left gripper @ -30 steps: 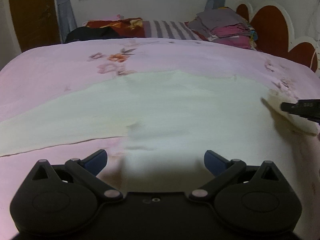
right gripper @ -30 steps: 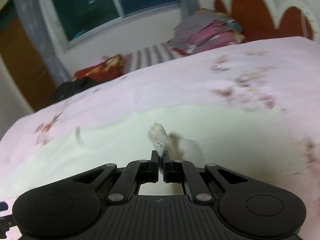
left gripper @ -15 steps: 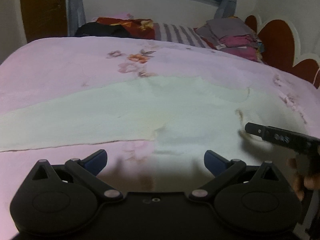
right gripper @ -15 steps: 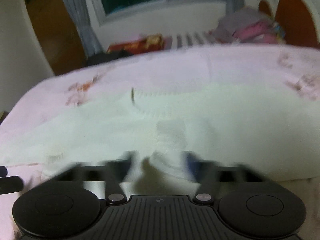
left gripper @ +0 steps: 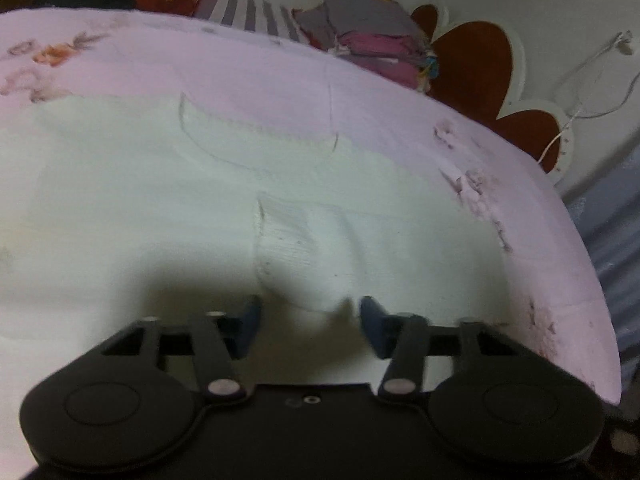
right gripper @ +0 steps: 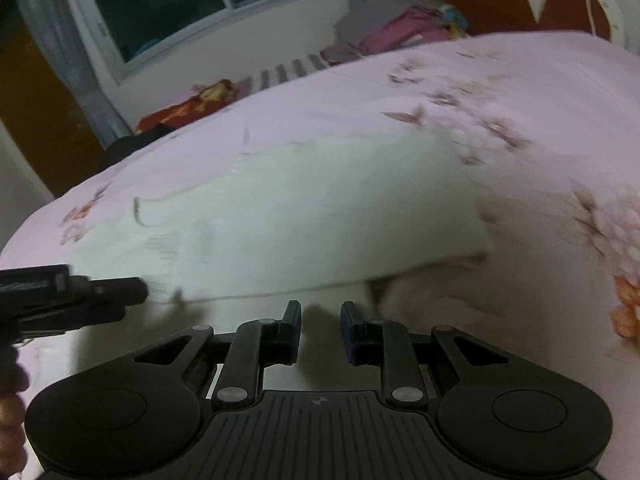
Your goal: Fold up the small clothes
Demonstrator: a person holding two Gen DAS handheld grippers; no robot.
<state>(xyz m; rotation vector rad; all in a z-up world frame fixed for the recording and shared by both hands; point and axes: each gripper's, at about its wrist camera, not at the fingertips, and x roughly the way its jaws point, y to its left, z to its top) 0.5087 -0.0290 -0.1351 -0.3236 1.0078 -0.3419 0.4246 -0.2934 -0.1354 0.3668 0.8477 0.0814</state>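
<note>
Right wrist: no legible writing; cream garment (right gripper: 304, 216) blurred.

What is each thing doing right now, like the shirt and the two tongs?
White shirt: lying flat on the bed, one sleeve folded in.
Left tongs: open over the shirt's edge, jaws just closing.
Right tongs: open, nothing gripped, jaws just closing.
Clothes pile: folded, stacked.

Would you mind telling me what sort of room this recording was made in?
Most likely a bedroom in a home. The work surface is a bed with a pink flowered sheet, a scalloped headboard stands at its end, and a pile of folded clothes sits near a curtained window.
</note>
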